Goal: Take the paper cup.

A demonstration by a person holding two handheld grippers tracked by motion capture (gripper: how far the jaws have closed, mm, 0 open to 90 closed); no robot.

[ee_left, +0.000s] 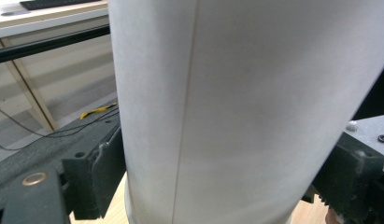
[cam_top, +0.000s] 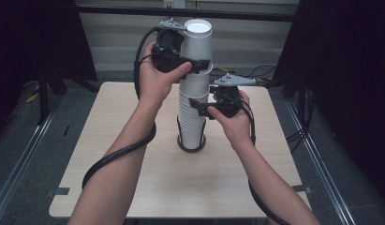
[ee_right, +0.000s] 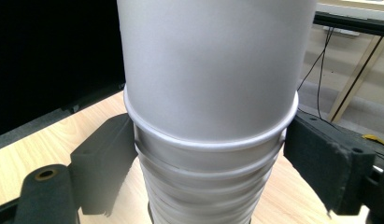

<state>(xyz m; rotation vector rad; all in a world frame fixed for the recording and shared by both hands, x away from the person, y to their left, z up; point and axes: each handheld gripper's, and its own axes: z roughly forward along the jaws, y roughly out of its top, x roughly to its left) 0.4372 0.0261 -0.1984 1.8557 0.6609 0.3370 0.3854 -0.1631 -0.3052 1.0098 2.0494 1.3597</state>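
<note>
Surface: pale wood-grain table [cam_top: 134,187], grey floor and metal rails on both sides, dark curtains left and right, black bar and pale wall panels behind.
Stack: tall column of white paper cups [cam_top: 192,117], upside down, nested, standing near the middle of the table on a dark round base [cam_top: 191,146].
Top cup: uppermost white cup [cam_top: 196,44], base up, sits higher than the rest of the stack, its rim just above the next cup's.
Left gripper [cam_top: 199,64]: jaws on either side of the top cup near its rim, pads against the wall in the left gripper view [ee_left: 236,112]; clenched on that cup.
Right gripper [cam_top: 198,108]: lower down, jaws around the ribbed stack of rims; right gripper view shows both pads touching the stack [ee_right: 208,177], so it is grasping the stack.
Hands: left hand [cam_top: 157,79] raised beside the stack, right hand [cam_top: 234,117] lower.
Cables: black cable [cam_top: 120,154] loops across the table under the left forearm.
In the way: cup wall blocks most of each gripper view.
</note>
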